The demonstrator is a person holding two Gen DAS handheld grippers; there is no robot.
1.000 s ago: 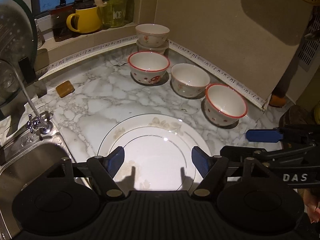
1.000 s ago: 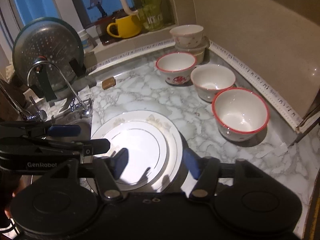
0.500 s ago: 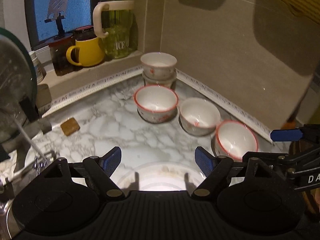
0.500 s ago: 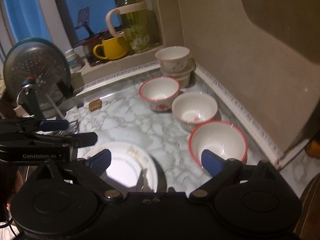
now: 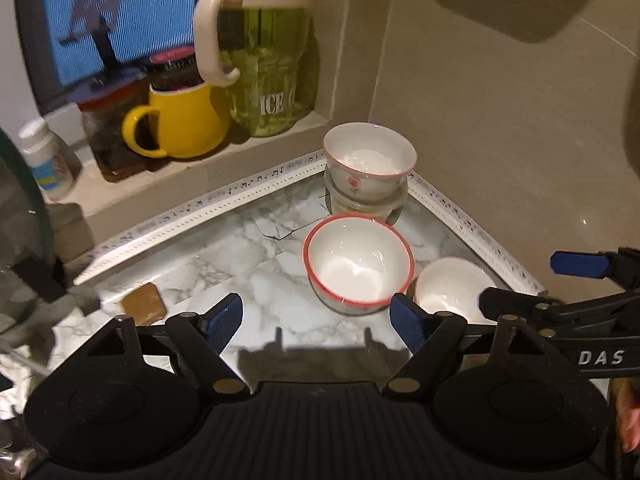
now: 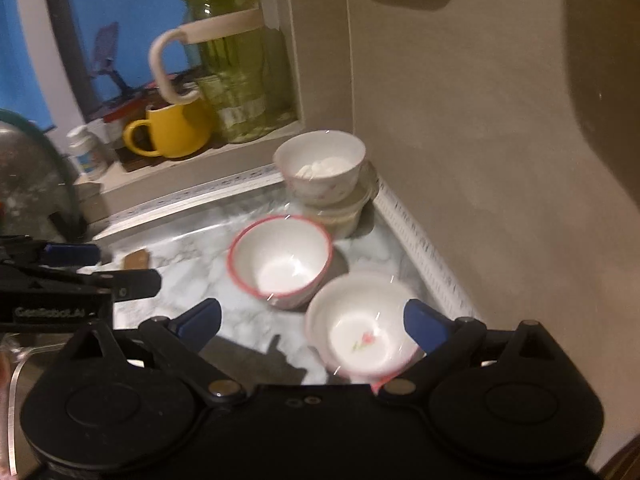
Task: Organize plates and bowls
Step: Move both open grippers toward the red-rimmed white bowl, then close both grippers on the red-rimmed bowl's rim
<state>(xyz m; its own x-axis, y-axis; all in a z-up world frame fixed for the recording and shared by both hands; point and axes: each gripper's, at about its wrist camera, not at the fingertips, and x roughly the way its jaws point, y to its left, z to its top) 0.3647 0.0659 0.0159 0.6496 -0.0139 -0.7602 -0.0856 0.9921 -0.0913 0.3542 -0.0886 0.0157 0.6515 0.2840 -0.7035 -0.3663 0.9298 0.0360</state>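
Bowls are only partly sorted. In the left wrist view, the left hand-held gripper (image 5: 316,322) stands with jaws apart and empty above the marble worktop (image 5: 240,256); a stack of bowls (image 5: 366,176) sits in the corner, the red-rimmed bowl (image 5: 358,266) loose before it. In the right wrist view, the right hand-held gripper (image 6: 314,326) has just been opening, nothing pressed, with the white bowl (image 6: 360,328) under its right finger. No plates appear; loose bowls probably remain to stack.

Beige tiled wall (image 5: 500,128), marble-patterned counter (image 5: 240,256), window ledge (image 5: 192,176), blue-lit window (image 5: 152,12), dim warm light
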